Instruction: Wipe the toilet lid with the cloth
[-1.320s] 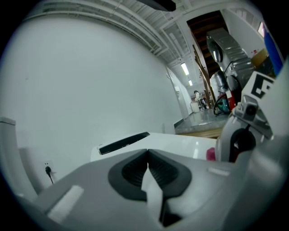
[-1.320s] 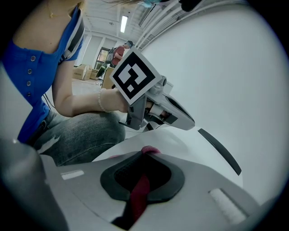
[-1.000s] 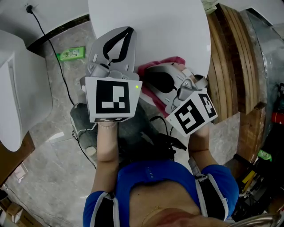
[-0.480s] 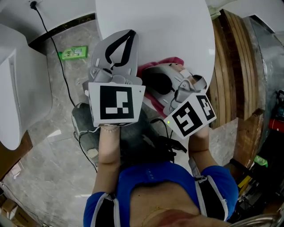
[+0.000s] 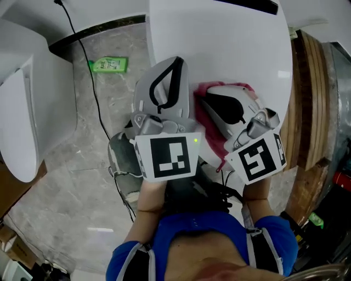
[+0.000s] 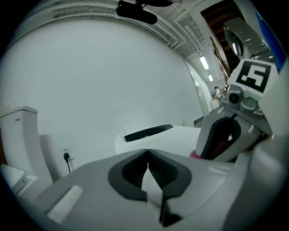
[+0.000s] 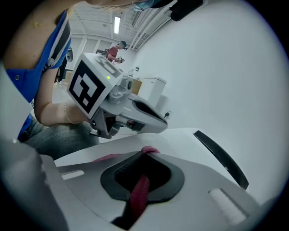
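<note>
The white toilet lid (image 5: 219,49) fills the upper middle of the head view, closed, with a dark hinge strip (image 5: 249,4) at its far end. A pink cloth (image 5: 211,123) lies on the lid's near part. My right gripper (image 5: 204,96) is shut on the cloth (image 7: 140,194), which runs between its jaws, and it rests on the lid (image 7: 180,144). My left gripper (image 5: 176,59) hovers over the lid's left near edge, shut with nothing in it (image 6: 147,151). The lid (image 6: 171,137) and the right gripper show beyond it in the left gripper view.
A second white toilet (image 5: 27,110) stands at the left. A black cable (image 5: 88,60) and a green packet (image 5: 108,65) lie on the marble floor (image 5: 60,208). Wooden boards (image 5: 310,99) and metal stand right of the lid. The person's knees are just below the grippers.
The head view has shifted so the lid sits lower and more to the right. Both grippers have moved forward along the lid, the right one carrying the cloth with it.
</note>
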`<state>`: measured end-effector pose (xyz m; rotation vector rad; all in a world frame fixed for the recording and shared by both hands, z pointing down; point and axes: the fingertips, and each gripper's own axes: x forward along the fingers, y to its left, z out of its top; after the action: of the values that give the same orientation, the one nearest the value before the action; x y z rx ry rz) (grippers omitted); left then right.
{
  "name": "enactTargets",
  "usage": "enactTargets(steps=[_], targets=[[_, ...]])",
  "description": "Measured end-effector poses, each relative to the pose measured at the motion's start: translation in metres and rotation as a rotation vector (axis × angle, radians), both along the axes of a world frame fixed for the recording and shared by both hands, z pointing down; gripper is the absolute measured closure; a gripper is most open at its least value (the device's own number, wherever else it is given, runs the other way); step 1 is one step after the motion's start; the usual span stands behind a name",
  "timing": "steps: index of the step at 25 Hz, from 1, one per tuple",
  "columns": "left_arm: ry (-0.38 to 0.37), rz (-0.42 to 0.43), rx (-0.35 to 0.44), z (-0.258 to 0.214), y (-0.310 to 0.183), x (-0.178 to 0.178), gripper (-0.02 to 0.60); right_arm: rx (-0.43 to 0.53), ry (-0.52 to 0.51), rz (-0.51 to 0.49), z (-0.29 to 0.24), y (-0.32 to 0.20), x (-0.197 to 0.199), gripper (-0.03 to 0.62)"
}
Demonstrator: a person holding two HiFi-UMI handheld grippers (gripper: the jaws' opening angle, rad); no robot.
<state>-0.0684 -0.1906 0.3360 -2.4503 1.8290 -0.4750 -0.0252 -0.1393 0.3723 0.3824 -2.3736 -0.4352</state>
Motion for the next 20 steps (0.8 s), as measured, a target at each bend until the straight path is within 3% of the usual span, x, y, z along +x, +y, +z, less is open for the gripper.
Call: enactTargets(steps=[3, 6, 11, 13, 17, 20], targets=[[0.069, -0.054, -0.026, 0.004, -0.015, -0.026, 0.580, -0.001, -0.001, 0.124, -0.001, -0.045, -0.001, 0.583], [0.083, -0.067, -0.076, -0.003, -0.015, -0.040, 0.580, 0.003, 0.020, 0.235, -0.001, -0.078, -0.004, 0.583], [0.112, -0.049, -0.179, -0.029, -0.004, -0.064, 0.580, 0.075, 0.037, 0.276, 0.004, -0.099, -0.029, 0.585], [0.095, -0.032, -0.195, -0.055, 0.010, -0.068, 0.580, 0.026, 0.015, 0.301, -0.001, -0.099, -0.035, 0.585], [0.138, -0.065, -0.215, -0.139, 0.047, -0.070, 0.580, -0.114, -0.089, 0.351, -0.079, -0.079, -0.034, 0.585], [0.158, -0.052, -0.232, -0.218, 0.071, -0.065, 0.580, -0.119, -0.161, 0.322, -0.178, -0.055, -0.035, 0.585]])
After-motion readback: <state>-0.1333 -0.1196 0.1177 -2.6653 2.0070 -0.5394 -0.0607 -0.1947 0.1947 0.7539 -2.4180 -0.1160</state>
